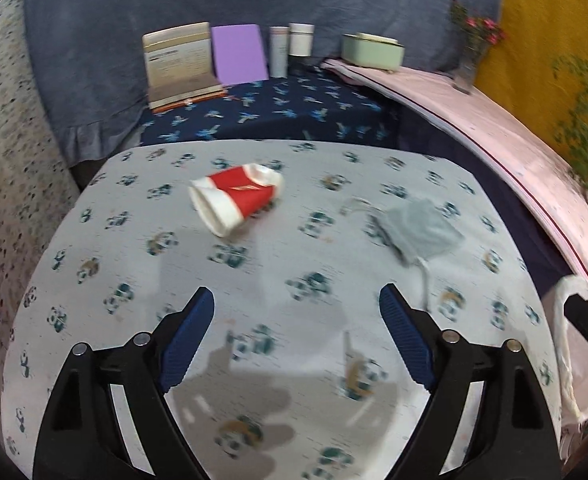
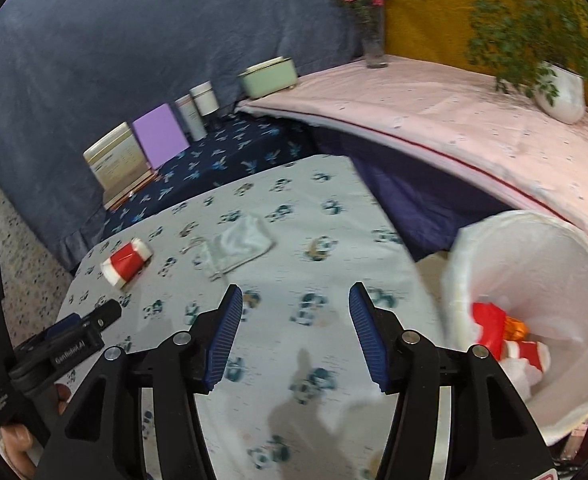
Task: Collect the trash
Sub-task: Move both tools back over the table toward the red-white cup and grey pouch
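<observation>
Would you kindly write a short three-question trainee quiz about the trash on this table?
1. True or false: the crushed red-and-white paper cup stands upright.
2. Which is nearer the white-lined bin: the cup or the crumpled grey face mask?
3. Fill in: both grippers, left and right, hold ____.

Key: 1 false, it lies on its side; 2 the mask; 3 nothing, both are open.

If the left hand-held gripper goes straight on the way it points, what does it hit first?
Probably the bare tablecloth: the open left hand-held gripper tilts down at a gap between the red cup and the face mask. Depth is unclear.
</observation>
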